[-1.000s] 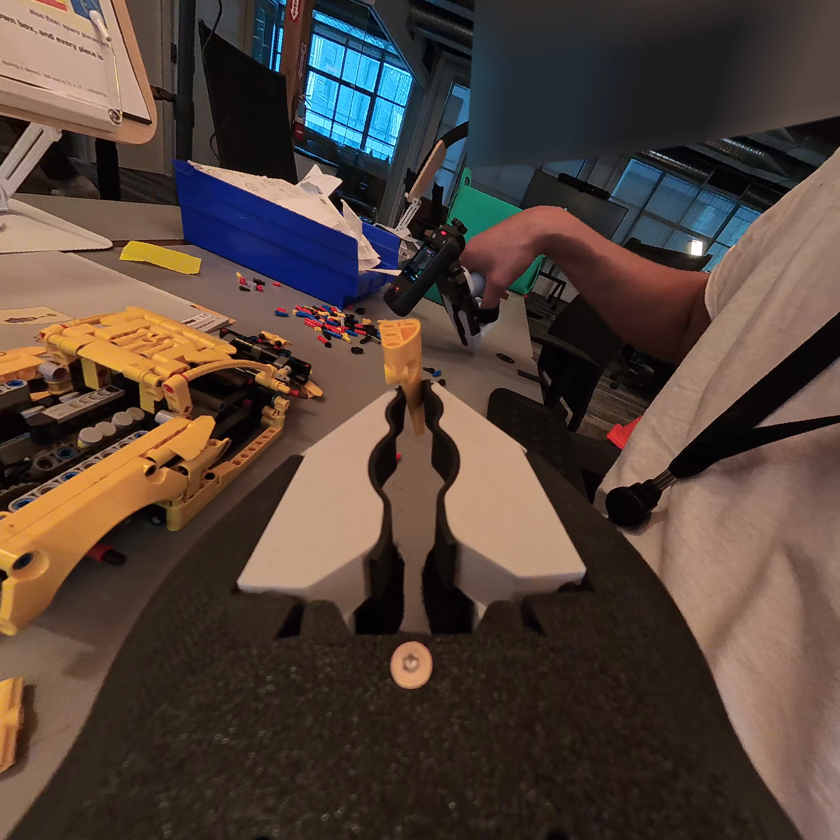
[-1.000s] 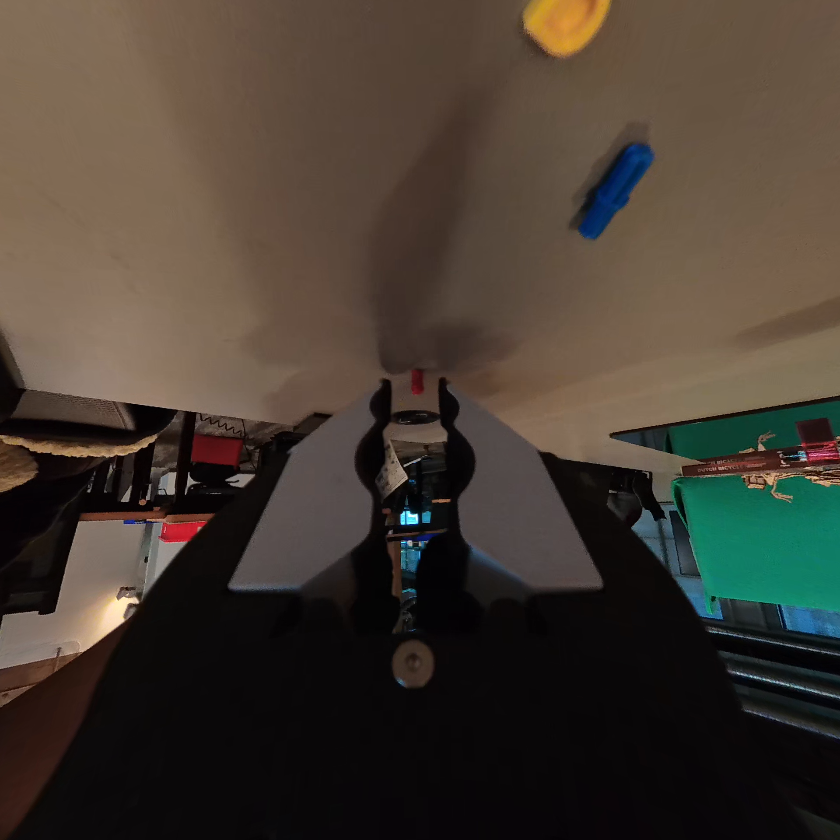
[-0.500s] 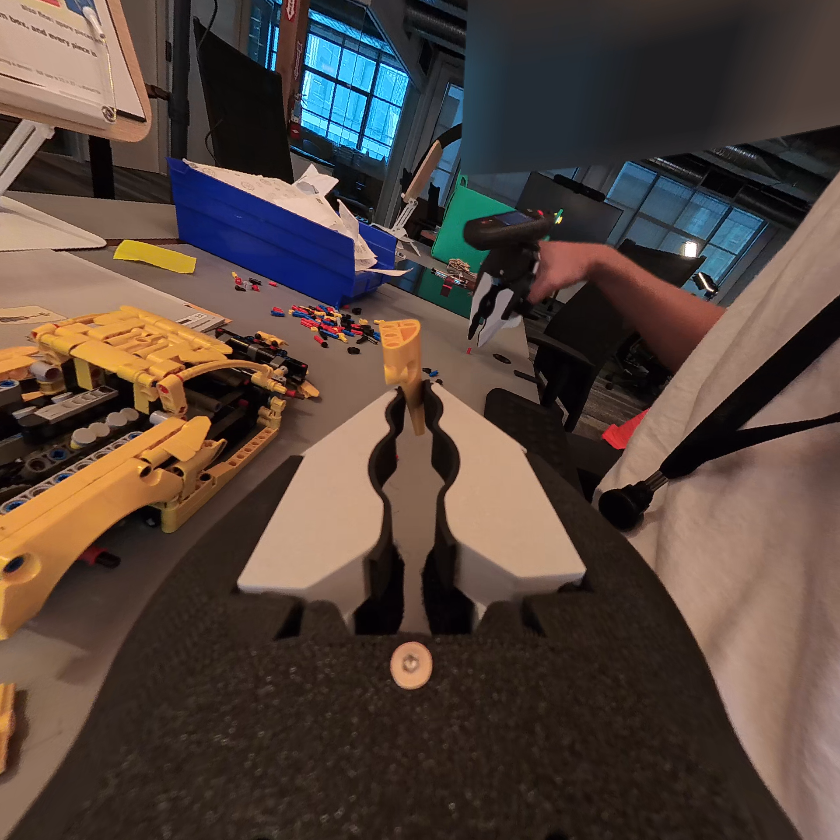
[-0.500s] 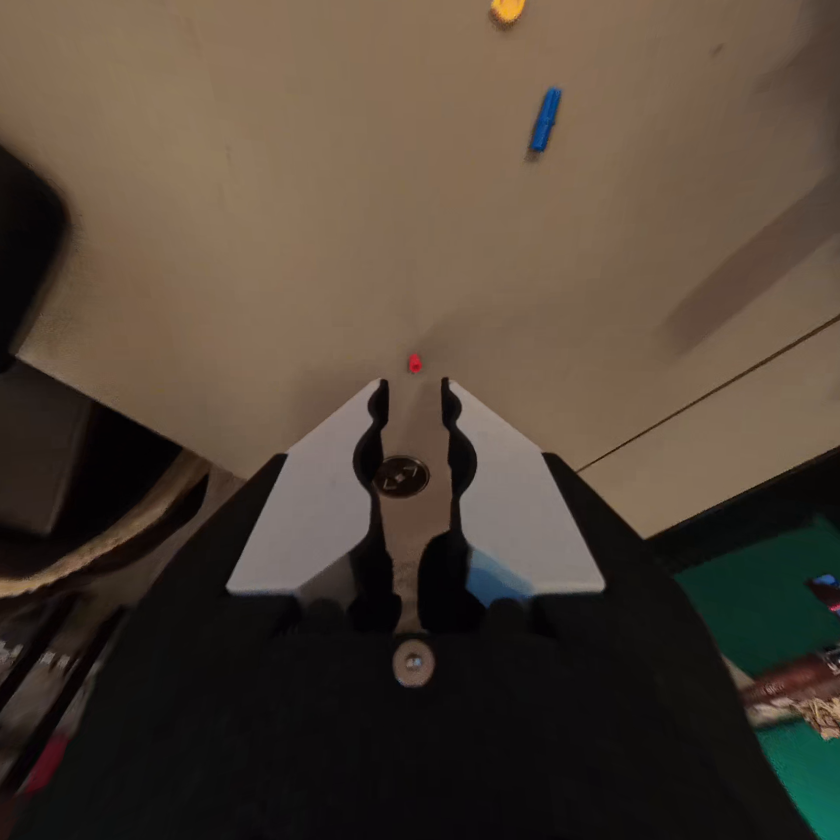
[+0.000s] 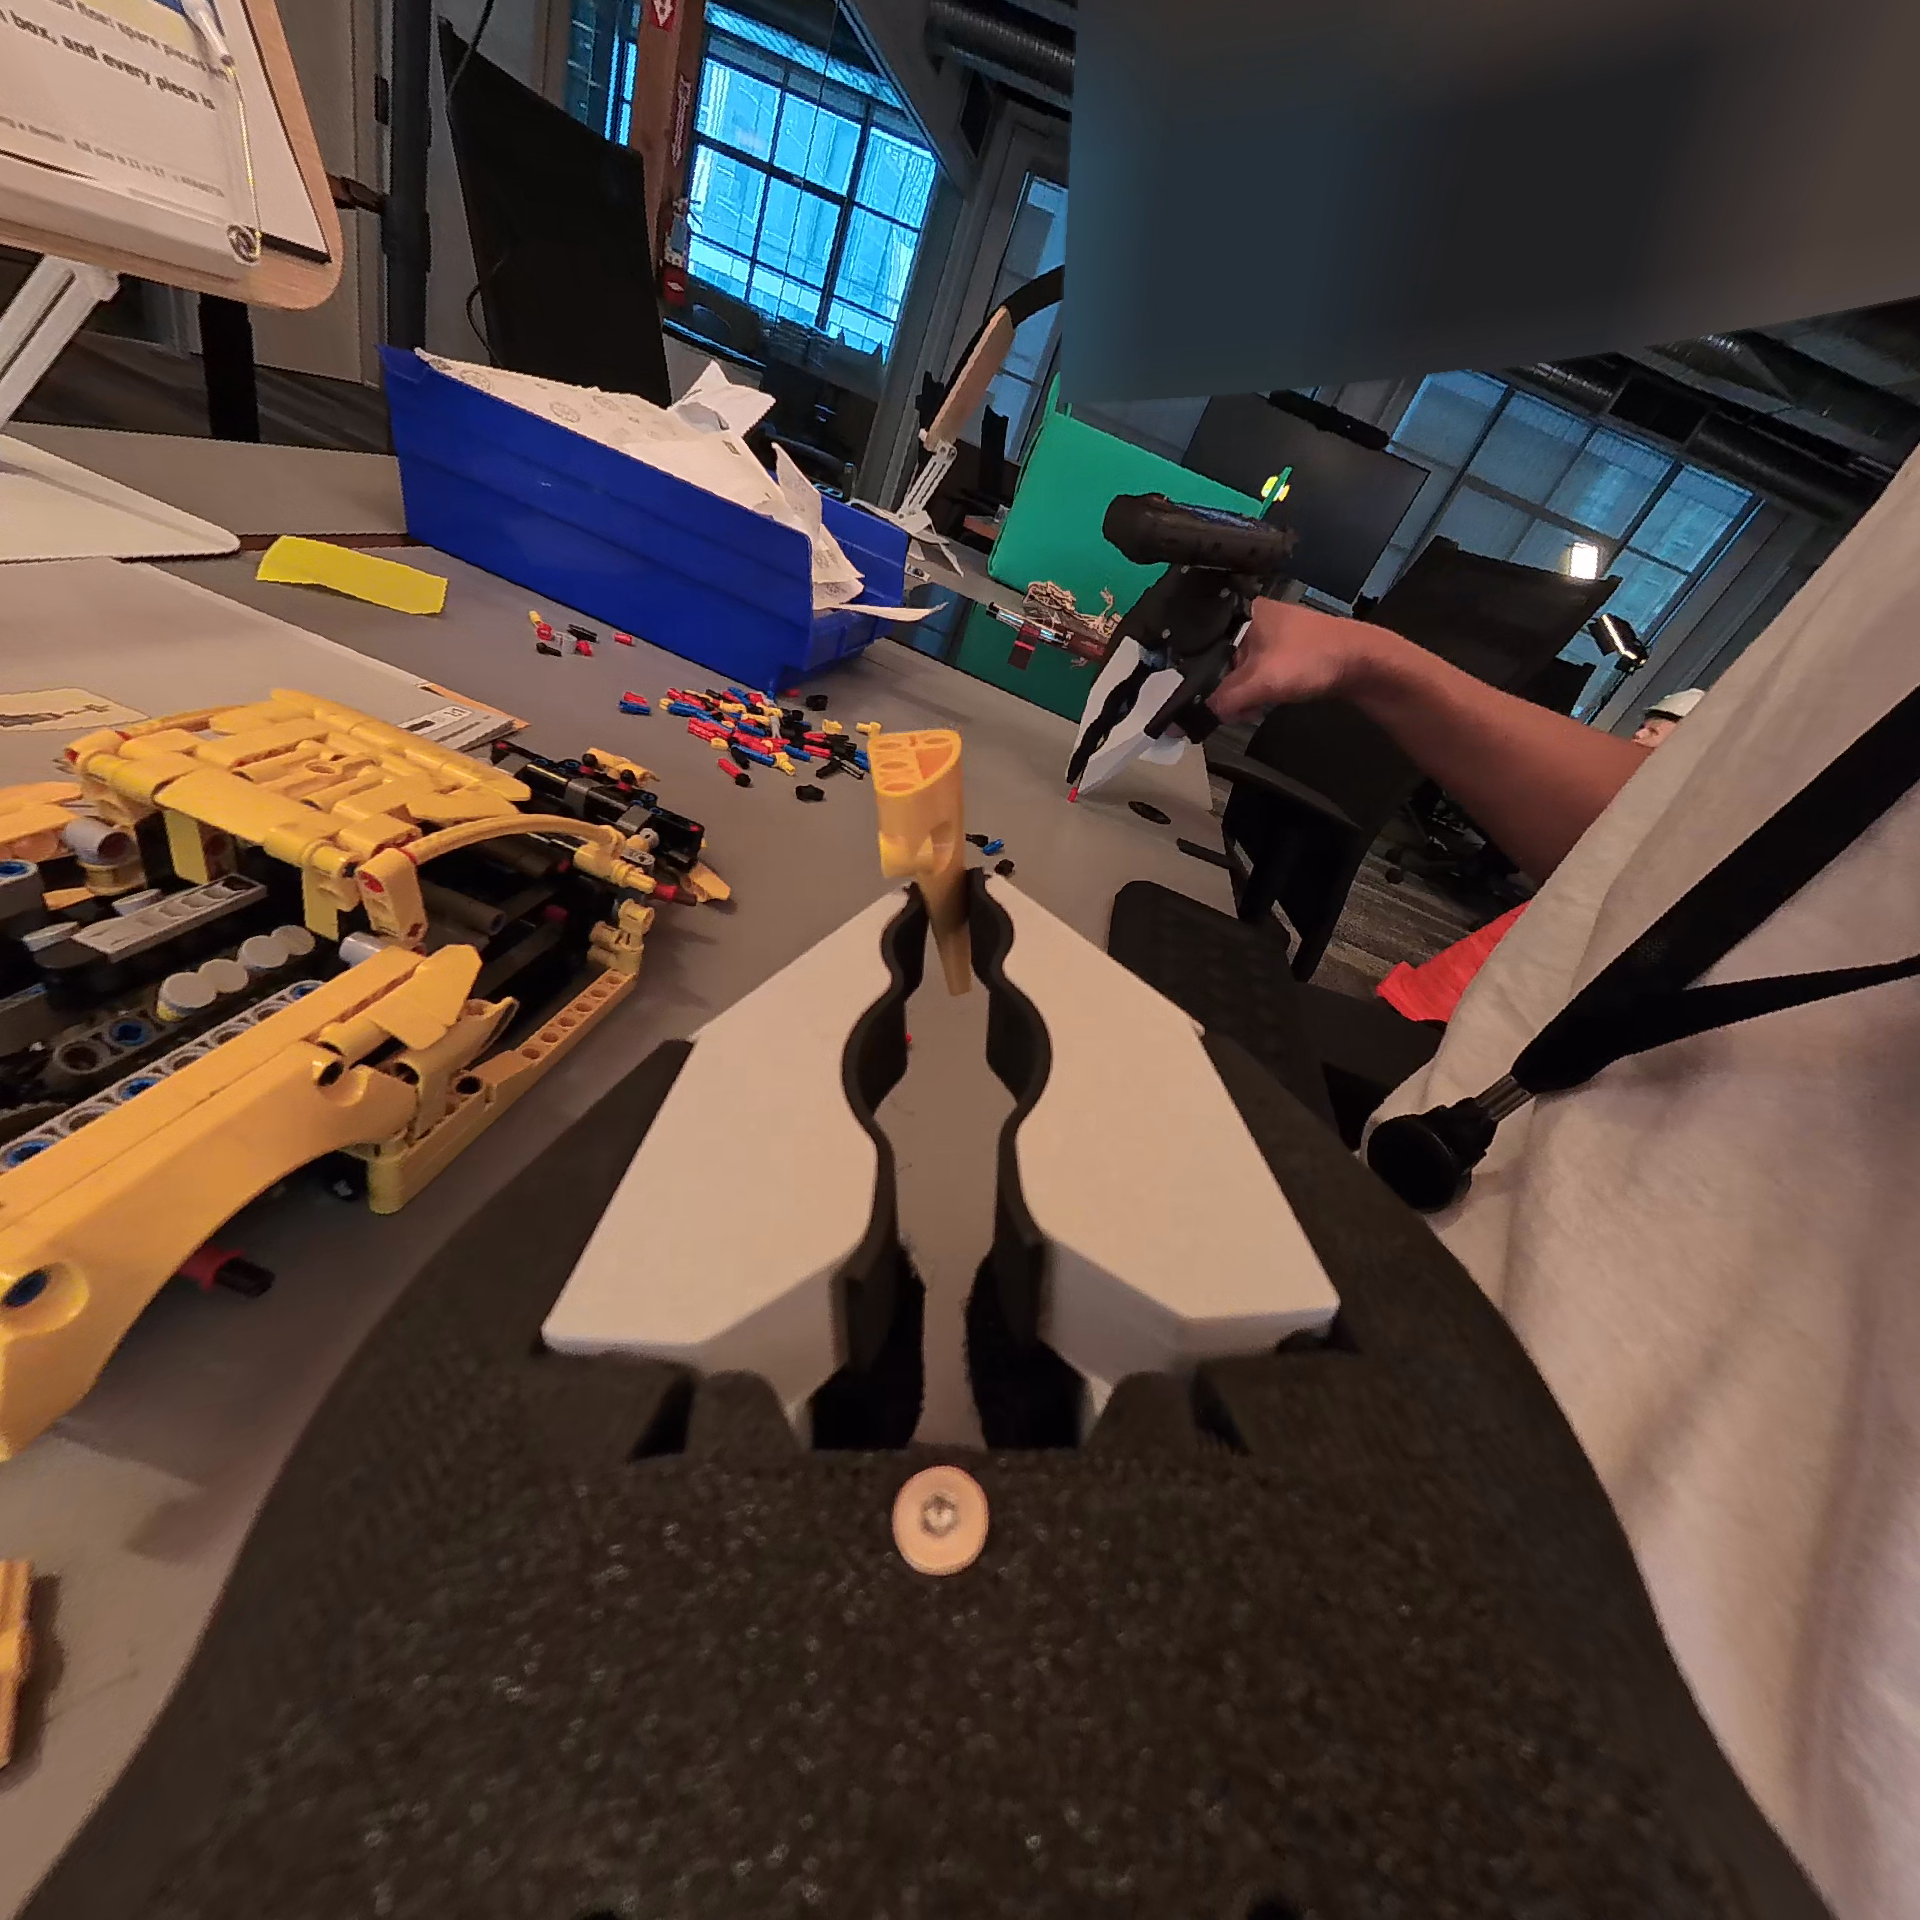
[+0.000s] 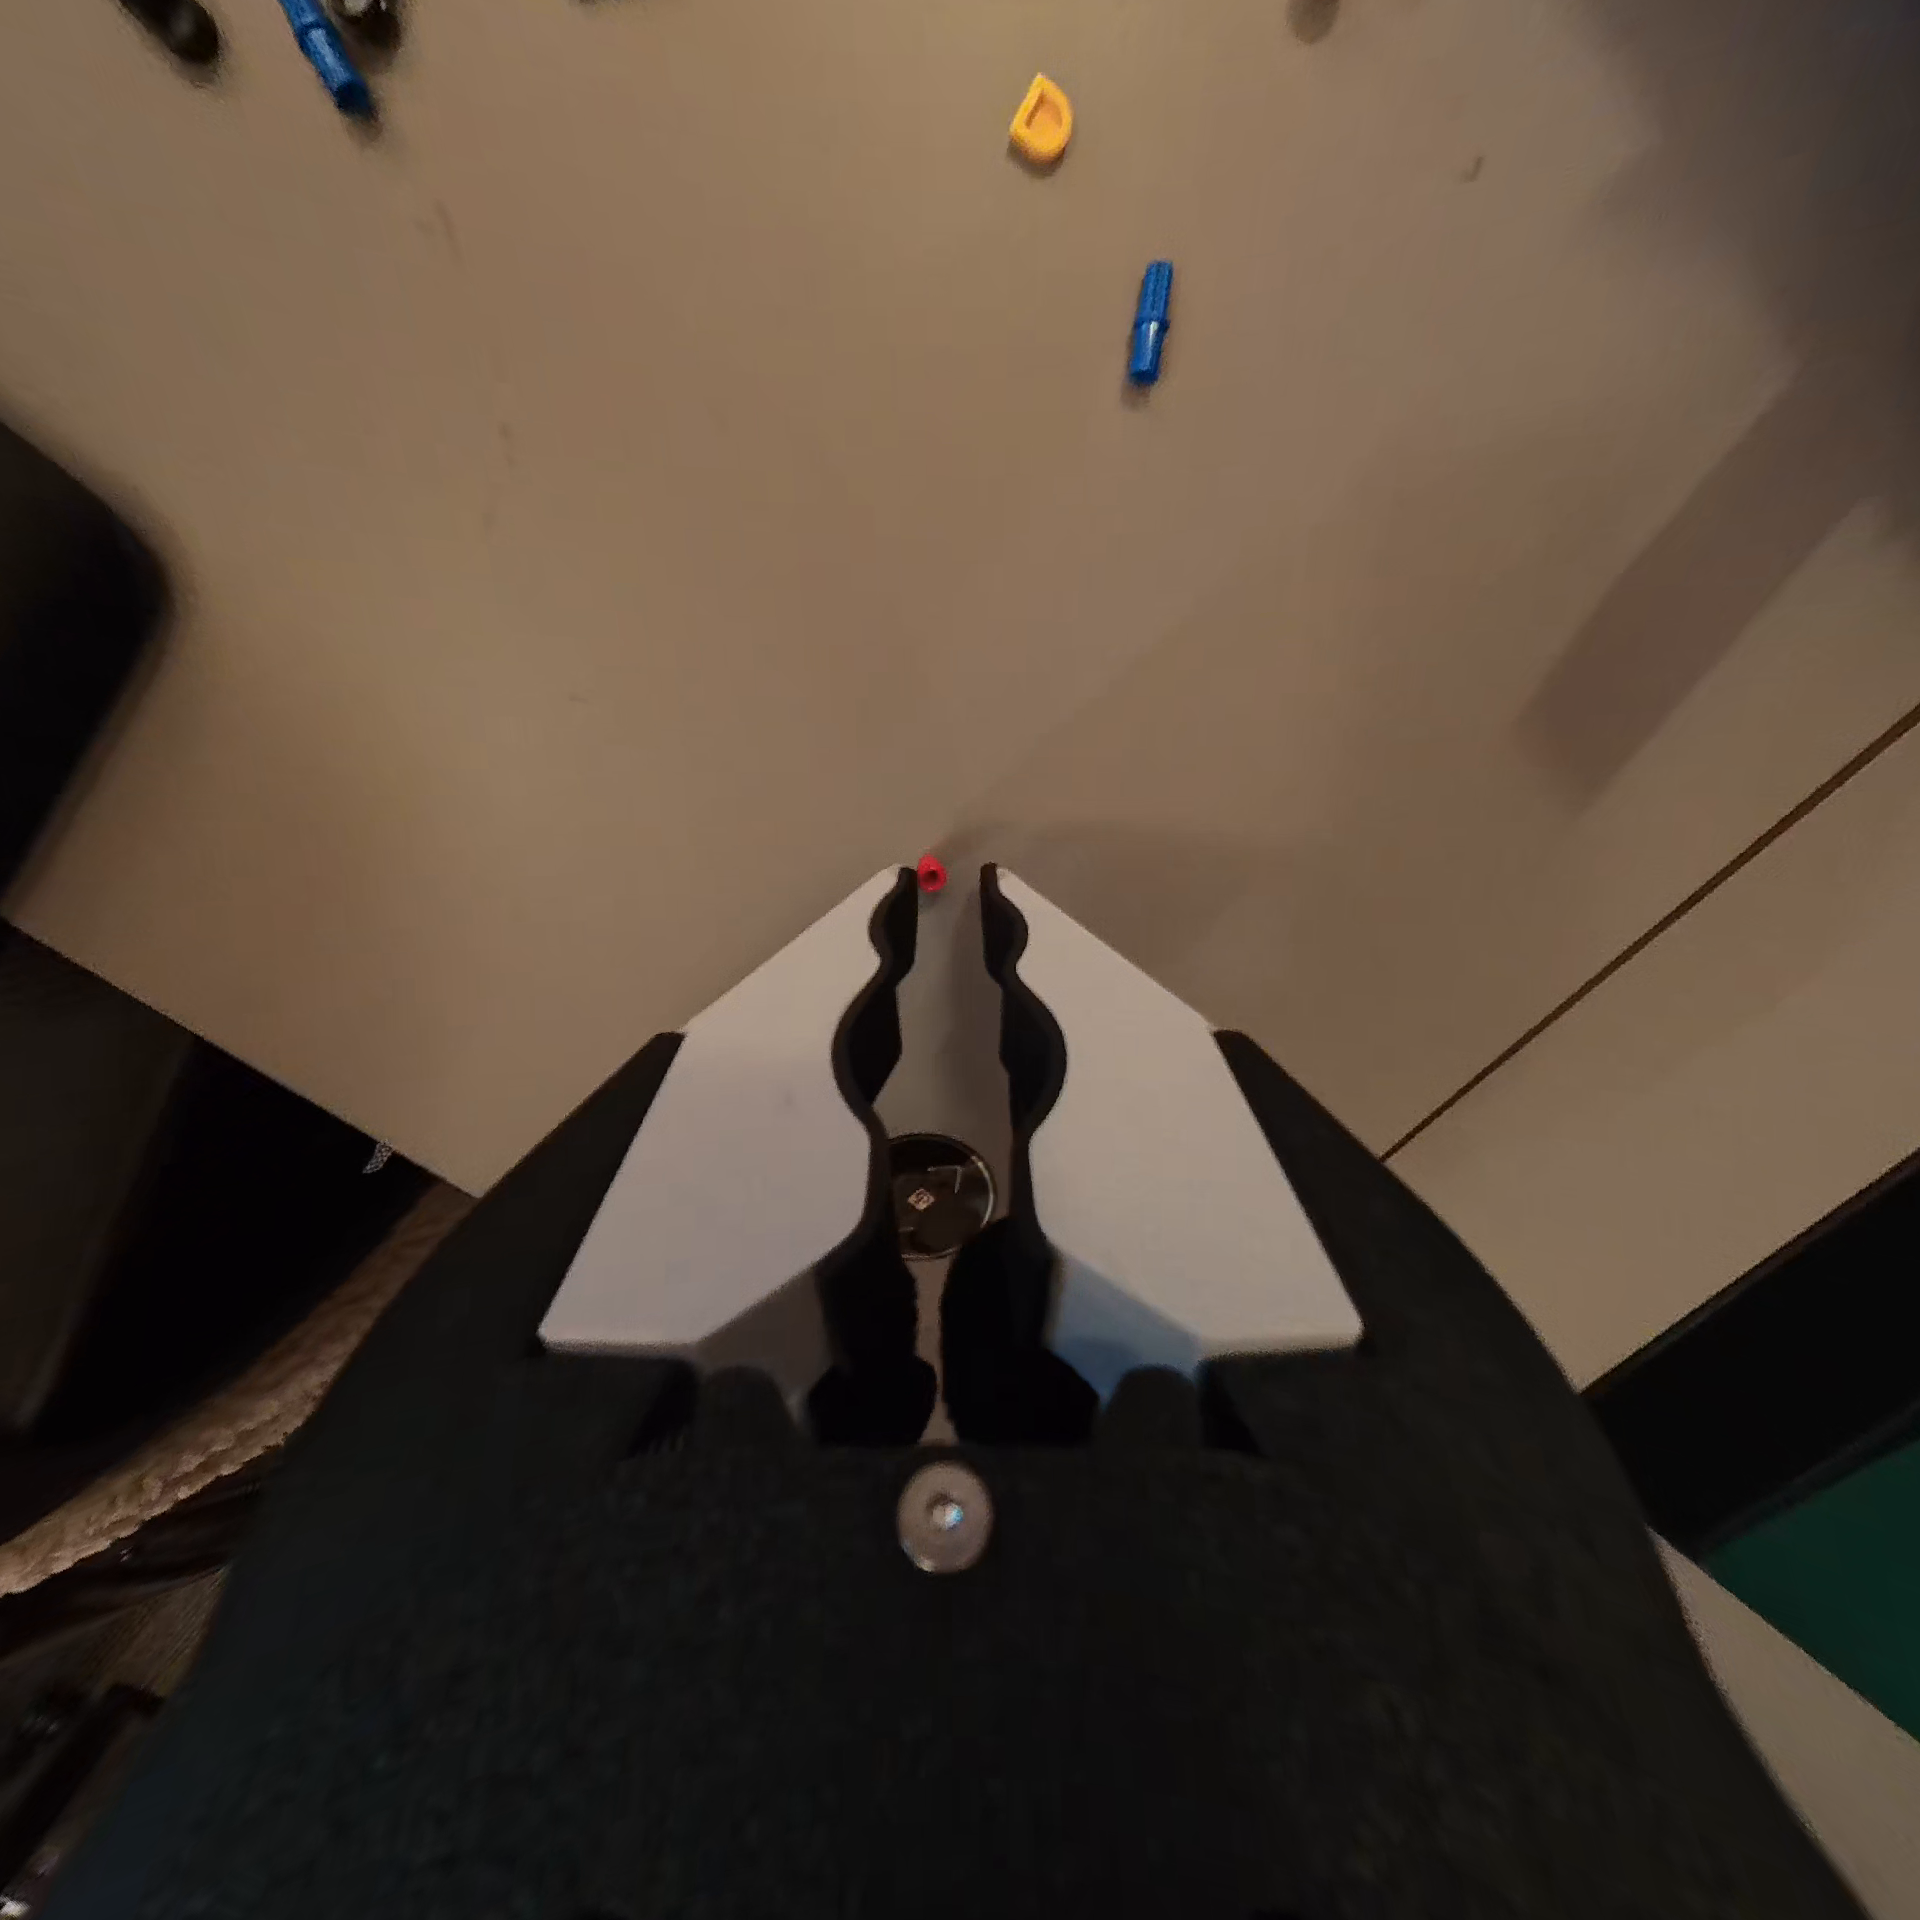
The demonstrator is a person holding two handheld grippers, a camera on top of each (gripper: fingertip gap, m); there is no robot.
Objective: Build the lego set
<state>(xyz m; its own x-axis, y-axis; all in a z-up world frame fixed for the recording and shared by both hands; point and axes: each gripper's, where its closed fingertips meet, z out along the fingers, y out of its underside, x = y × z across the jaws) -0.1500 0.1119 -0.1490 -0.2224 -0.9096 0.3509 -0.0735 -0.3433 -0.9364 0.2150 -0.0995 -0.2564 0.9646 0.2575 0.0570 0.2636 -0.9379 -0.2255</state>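
Left wrist view: left gripper [image 5: 940,914] pinches a yellow panel piece [image 5: 920,805] above the tabletop [image 5: 831,862], beside the yellow lego car [image 5: 301,935]. Right gripper [image 6: 943,878], tips slightly spread, hangs over a red pin [image 6: 931,873]. Likely step: picking the pin; next means closing squarely on it.

Printed text on sheet on clipboard stand [image 5: 156,125], top left. Booklet w/ print on counter [image 5: 457,717] by yellow model; too small to read. Printed papers in blue bin [image 5: 623,540], illegible.
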